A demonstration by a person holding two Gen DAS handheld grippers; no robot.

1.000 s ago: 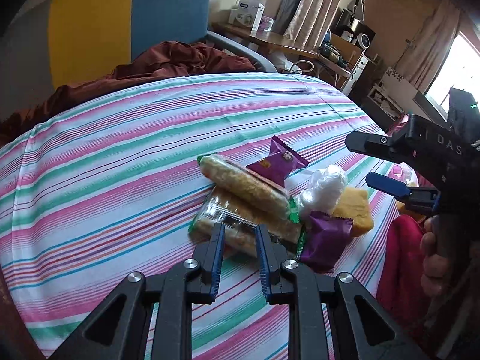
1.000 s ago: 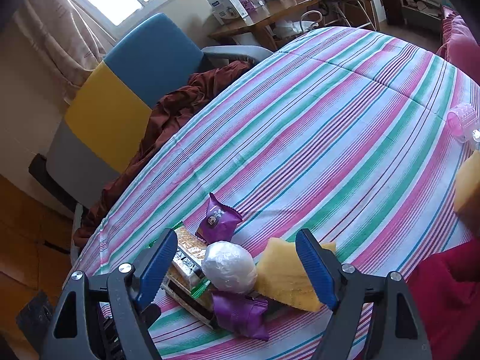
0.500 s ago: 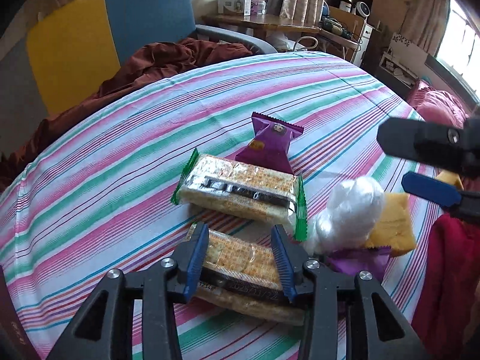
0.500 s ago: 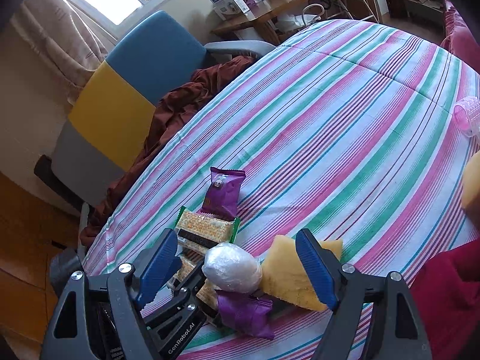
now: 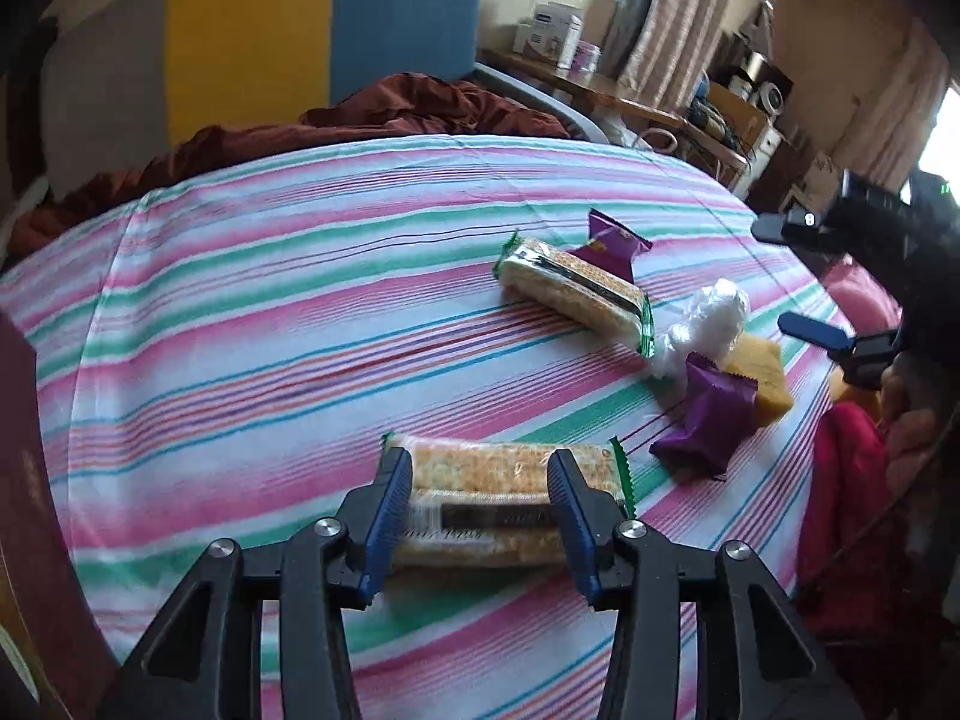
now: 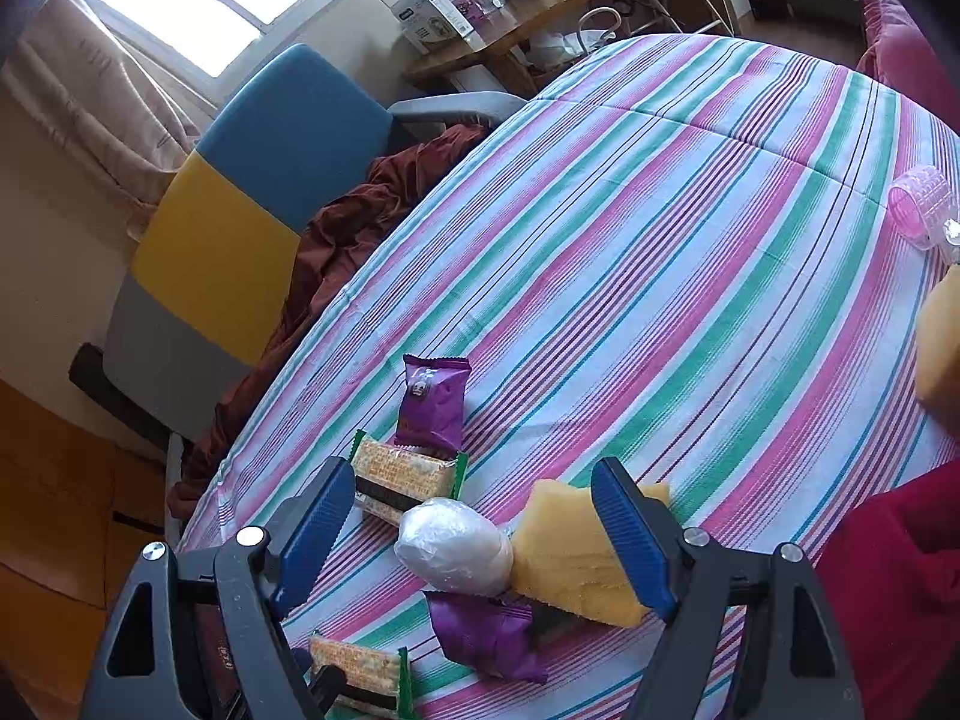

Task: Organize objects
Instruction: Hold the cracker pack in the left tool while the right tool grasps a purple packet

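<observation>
My left gripper [image 5: 480, 504] is shut on a cracker pack [image 5: 498, 504] with green ends, held just above the striped cloth; it also shows in the right wrist view [image 6: 357, 669]. A second cracker pack [image 5: 573, 294] lies further back beside a purple snack packet [image 5: 609, 243]. A white plastic-wrapped ball [image 5: 705, 324], another purple packet [image 5: 705, 426] and a yellow sponge [image 5: 759, 369] lie in a cluster to the right. My right gripper [image 6: 474, 534] is open and empty, hovering above the white ball [image 6: 453, 546] and sponge [image 6: 570, 558].
The table wears a pink, green and white striped cloth [image 5: 252, 324]. A blue and yellow chair [image 5: 324, 30] with brown fabric [image 5: 390, 114] stands behind it. A pink hair roller [image 6: 921, 207] lies at the far right. A dark red box edge [image 5: 30, 480] is at the left.
My left gripper closed on the near cracker pack and pulled it left and toward me, away from the pile. The right gripper stayed open above the ball and sponge.
</observation>
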